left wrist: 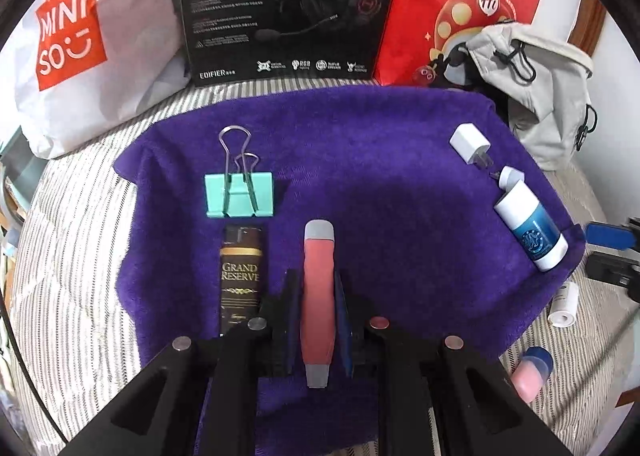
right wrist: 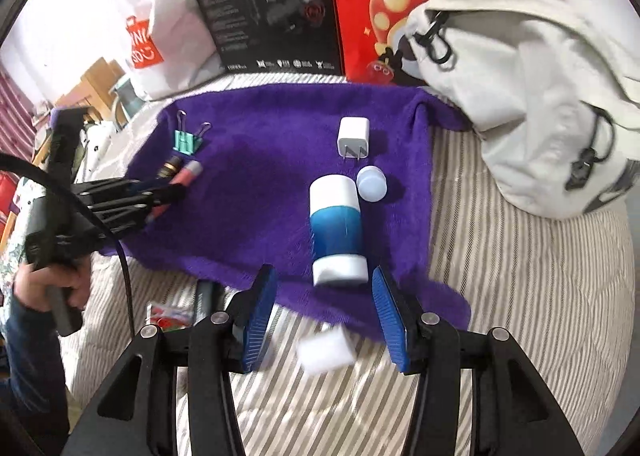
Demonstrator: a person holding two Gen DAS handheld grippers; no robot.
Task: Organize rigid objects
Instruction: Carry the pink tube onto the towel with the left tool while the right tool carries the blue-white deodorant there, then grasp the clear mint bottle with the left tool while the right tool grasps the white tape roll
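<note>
A purple towel point(left wrist: 400, 191) lies on the striped bedding. On its left sit a mint binder clip point(left wrist: 239, 195) and a dark "Grand Reserve" lighter point(left wrist: 241, 276). My left gripper point(left wrist: 318, 284) is shut on a pink stick with grey ends point(left wrist: 318, 296), just right of the lighter. On the towel's right lie a white charger plug point(right wrist: 353, 135), a pale cap point(right wrist: 372, 183) and a blue-and-white bottle point(right wrist: 338, 228). My right gripper point(right wrist: 326, 316) stands open just short of the bottle's base, above a blurred white roll point(right wrist: 326, 352). The left gripper point(right wrist: 176, 191) shows at the towel's left.
A white Miniso bag point(left wrist: 72, 39), a black headset box point(left wrist: 288, 3) and a red bag point(left wrist: 460, 3) stand behind the towel. A grey backpack point(right wrist: 540, 95) fills the right. A small pink-and-blue container point(left wrist: 532, 372) lies on the striped bedding point(right wrist: 520, 296). A person's hand point(right wrist: 52, 280) holds the left gripper.
</note>
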